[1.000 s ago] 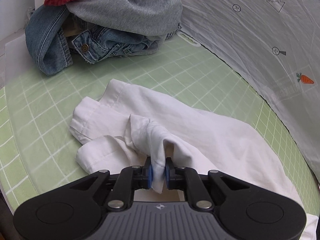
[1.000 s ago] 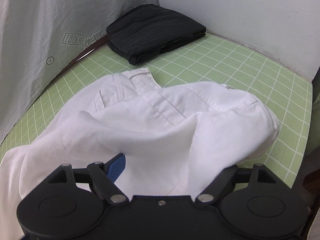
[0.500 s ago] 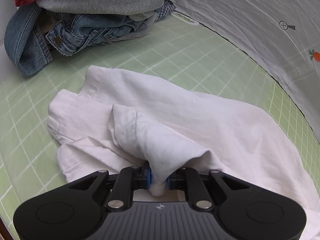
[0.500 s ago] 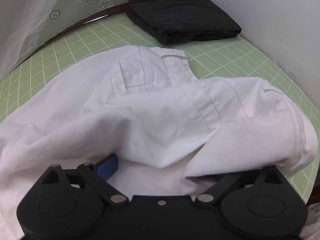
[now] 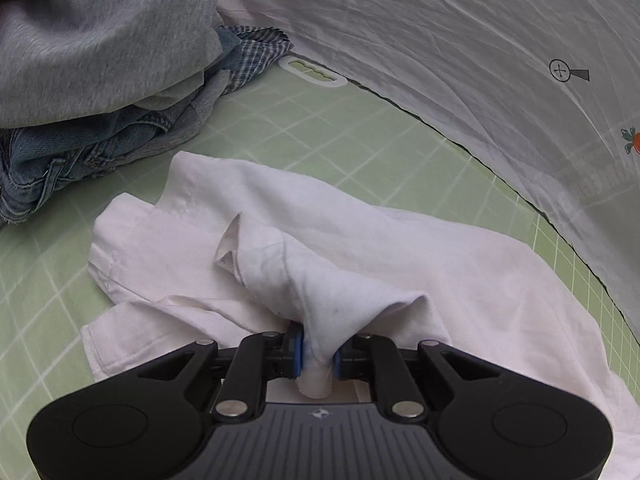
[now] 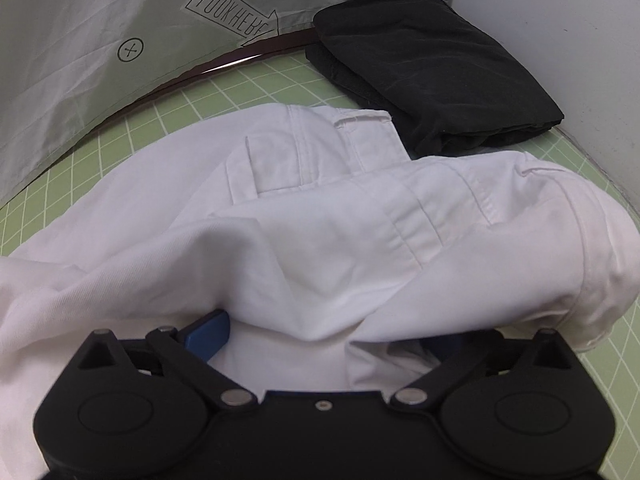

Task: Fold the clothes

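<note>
While left jaws pinch the white garment [image 5: 400, 248], right jaws, just widened, apparently straddle it unpressed.

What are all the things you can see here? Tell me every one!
white garment: one, white, spread on the mat in the middle
black folded garment: one, black, far corner of the mat by the wall
pile of clothes: one heap, grey on top with blue denim and blue check under it, far left of the mat
green mat: one, light green with a white grid, under everything
grey printed sheet: one, pale grey with small marks, along the mat's far edge
left gripper: one, black with blue pads, shut on a bunch of the white garment
right gripper: one, black with blue pads, jaws just opened wide, white cloth draped over them
</note>
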Demonstrator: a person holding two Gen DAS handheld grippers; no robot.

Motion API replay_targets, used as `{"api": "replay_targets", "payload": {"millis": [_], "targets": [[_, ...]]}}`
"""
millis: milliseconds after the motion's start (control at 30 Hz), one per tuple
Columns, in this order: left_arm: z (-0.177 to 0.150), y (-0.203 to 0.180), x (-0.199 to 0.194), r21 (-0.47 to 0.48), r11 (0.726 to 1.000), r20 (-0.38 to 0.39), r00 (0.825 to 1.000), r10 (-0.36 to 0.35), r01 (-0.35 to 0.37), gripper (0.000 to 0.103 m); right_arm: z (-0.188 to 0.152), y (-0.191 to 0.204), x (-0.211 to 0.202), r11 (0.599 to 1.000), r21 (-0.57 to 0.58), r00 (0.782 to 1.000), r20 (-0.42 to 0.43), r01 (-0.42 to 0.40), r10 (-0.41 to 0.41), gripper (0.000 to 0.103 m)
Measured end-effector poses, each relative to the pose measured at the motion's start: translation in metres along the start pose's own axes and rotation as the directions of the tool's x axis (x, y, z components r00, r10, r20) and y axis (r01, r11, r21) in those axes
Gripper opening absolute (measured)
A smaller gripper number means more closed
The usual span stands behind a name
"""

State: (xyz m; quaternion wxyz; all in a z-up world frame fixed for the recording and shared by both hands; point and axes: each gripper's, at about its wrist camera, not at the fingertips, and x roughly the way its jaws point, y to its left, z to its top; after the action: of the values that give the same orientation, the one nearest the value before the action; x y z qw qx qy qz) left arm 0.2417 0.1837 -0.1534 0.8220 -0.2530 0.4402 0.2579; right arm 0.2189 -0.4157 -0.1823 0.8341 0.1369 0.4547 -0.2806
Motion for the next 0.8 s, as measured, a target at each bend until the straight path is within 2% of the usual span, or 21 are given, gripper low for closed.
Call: {"api": "replay_targets", "payload": {"millis": [100,167,333,433,600,800], "targets": [[0.001,0.000,-0.007,-0.004,1.000,-0.009,1.000,-0.005,0.005,0.019,-0.004,-0.007,-0.008,0.999,0.012,0.999,0.005,-0.039,0.039,0.103],[-0.006,0.007,-0.019,-0.004,1.000,0.005,1.000,-0.028,0.028,0.027,-0.012,-0.014,-0.017,0.998,0.001,0.998,0.015,-0.069,0.069,0.102],[-0.037,0.042,-0.059,-0.015,0.999,0.016,0.999,-0.048,0.048,0.036,-0.034,-0.029,-0.037,0.994,-0.036,0.994,0.034,-0.101,0.103,0.102],[-0.057,0.069,-0.076,-0.032,0.999,0.014,1.000,-0.017,0.017,0.038,-0.049,-0.036,-0.048,0.993,-0.024,0.993,0.043,-0.112,0.113,0.102],[-0.079,0.114,-0.085,-0.139,0.990,-0.005,1.000,-0.016,0.016,0.040,-0.060,-0.045,-0.056,0.993,-0.002,0.992,0.041,-0.121,0.121,0.102],[-0.070,0.117,-0.067,-0.153,0.988,-0.024,0.999,-0.022,0.018,0.041,-0.065,-0.049,-0.068,0.993,0.017,0.992,0.037,-0.119,0.119,0.102]]}}
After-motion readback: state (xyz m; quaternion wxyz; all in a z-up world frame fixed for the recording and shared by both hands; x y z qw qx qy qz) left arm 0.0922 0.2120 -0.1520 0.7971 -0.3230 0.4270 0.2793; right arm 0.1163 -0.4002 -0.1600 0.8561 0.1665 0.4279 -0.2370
